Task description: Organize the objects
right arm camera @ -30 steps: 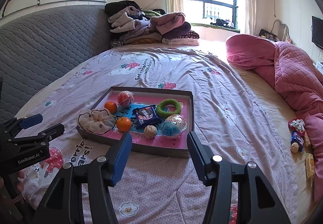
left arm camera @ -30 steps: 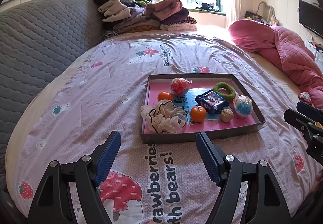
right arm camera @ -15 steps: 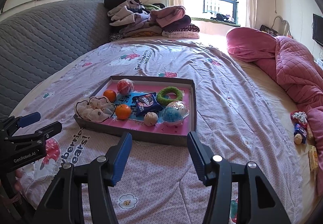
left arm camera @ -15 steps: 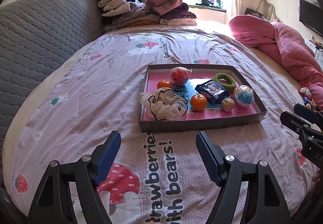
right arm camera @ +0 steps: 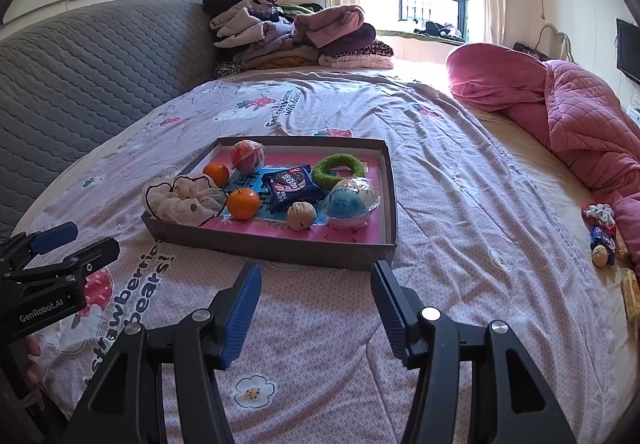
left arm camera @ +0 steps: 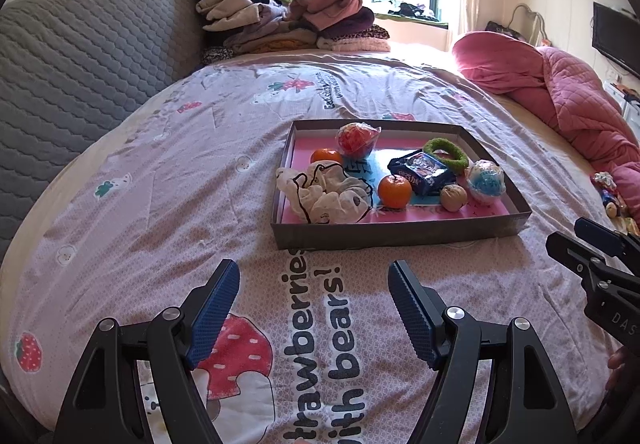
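Small items (right arm camera: 603, 240) beside pink quilt (right arm camera: 580, 111), too small to identify

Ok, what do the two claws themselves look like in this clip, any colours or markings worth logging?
Both are the same build: black angular frames with silver pivot screws and blue ribbed pads on the inner faces of the fingers. The left claw carries white "GenRobot.AI" lettering on its side, seen from the right wrist view. The right claw shows partial white letters "DAS" on its body in the left wrist view. No cables or sleeves visible.
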Motion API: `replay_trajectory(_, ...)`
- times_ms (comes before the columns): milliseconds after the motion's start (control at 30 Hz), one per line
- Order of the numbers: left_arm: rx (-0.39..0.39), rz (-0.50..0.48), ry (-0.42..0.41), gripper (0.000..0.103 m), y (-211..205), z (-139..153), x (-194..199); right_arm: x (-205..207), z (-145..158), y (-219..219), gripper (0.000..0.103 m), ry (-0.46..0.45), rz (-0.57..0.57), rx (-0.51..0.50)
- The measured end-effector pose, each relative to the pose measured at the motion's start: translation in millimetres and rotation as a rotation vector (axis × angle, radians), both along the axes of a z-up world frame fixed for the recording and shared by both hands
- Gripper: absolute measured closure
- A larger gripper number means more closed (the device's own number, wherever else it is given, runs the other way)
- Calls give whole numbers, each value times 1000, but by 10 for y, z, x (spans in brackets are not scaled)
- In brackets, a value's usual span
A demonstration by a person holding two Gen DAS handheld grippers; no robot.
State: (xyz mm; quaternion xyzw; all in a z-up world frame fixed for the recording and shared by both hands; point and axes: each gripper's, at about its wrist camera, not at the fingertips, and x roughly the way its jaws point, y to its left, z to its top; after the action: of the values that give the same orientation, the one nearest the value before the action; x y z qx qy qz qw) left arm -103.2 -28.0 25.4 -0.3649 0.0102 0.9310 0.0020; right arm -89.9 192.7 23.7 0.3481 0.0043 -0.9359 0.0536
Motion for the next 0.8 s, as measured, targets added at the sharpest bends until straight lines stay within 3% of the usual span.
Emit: replay_trajectory(800,7,30,5,25,-122,-298,6,64,-357,-3,47,7,-28,-33)
